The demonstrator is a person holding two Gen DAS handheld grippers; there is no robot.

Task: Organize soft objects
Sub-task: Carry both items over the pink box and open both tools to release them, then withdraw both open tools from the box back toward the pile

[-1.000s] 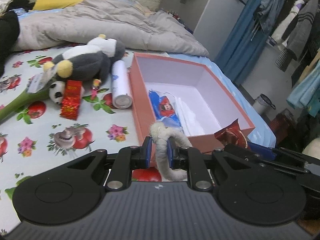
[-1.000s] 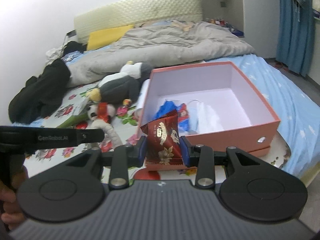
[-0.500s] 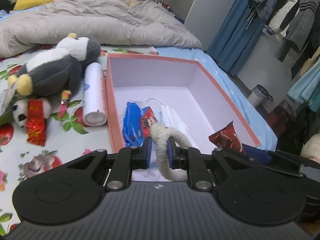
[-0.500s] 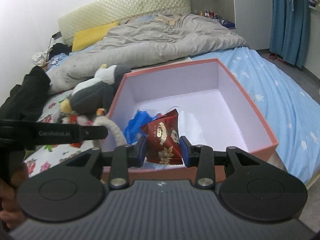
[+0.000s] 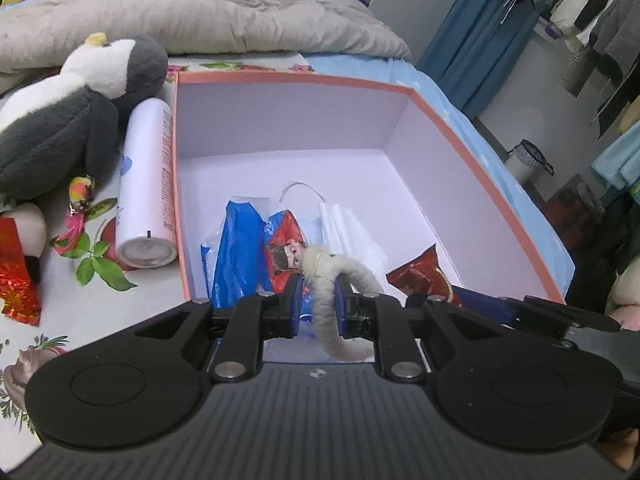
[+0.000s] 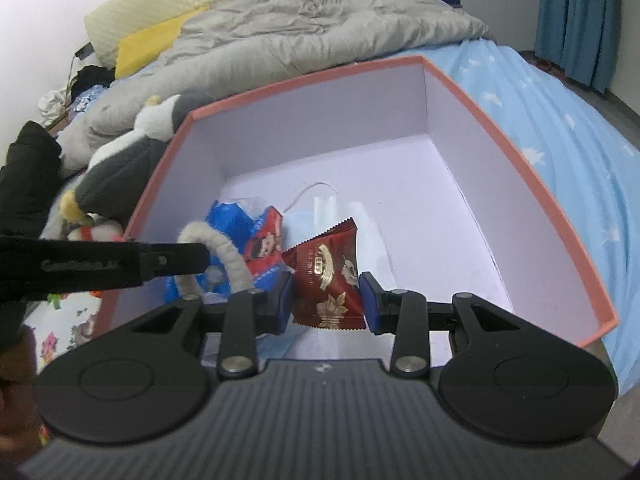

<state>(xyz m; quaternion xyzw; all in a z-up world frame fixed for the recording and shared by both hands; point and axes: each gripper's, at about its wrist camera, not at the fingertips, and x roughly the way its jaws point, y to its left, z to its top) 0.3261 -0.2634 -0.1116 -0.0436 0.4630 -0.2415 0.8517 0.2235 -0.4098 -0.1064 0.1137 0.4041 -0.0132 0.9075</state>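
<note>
- I see the bed (image 5: 56,328) under a flowered sheet, blue toward its right edge.
- On it sit the pink box (image 5: 472,128), a white spray can (image 5: 146,184) touching the box's left wall, a plush penguin (image 5: 60,120) and a rumpled grey duvet (image 5: 224,12).

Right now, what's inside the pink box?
Inside the pink box lie a blue packet, a red cartoon packet and clear plastic wrapping. The near corners are covered by the grippers, so anything there is hidden.
</note>
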